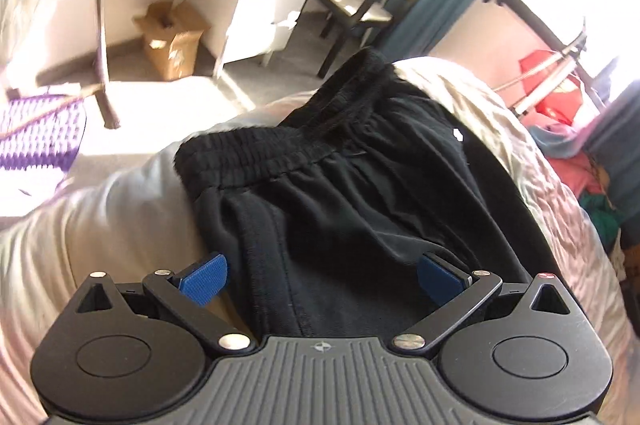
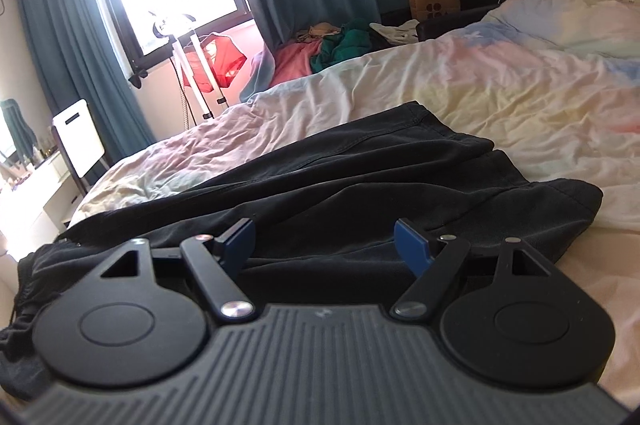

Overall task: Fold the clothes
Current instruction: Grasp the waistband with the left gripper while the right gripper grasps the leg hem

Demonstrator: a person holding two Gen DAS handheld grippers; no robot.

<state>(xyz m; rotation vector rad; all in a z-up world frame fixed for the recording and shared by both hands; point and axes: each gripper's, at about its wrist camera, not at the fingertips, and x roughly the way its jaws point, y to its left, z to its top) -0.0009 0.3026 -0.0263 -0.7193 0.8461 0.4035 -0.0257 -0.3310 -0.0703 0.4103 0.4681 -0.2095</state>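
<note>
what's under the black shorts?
The black shorts lie on a pastel bedsheet, visible all around them. What lies directly beneath the fabric is covered.

A bed [image 2: 460, 73] covered by a rumpled pastel sheet [image 2: 520, 93]. Black shorts [image 2: 360, 177] lie spread flat on it, elastic waistband [image 1: 272, 149] toward eleven o'clock in the left wrist view.
</note>
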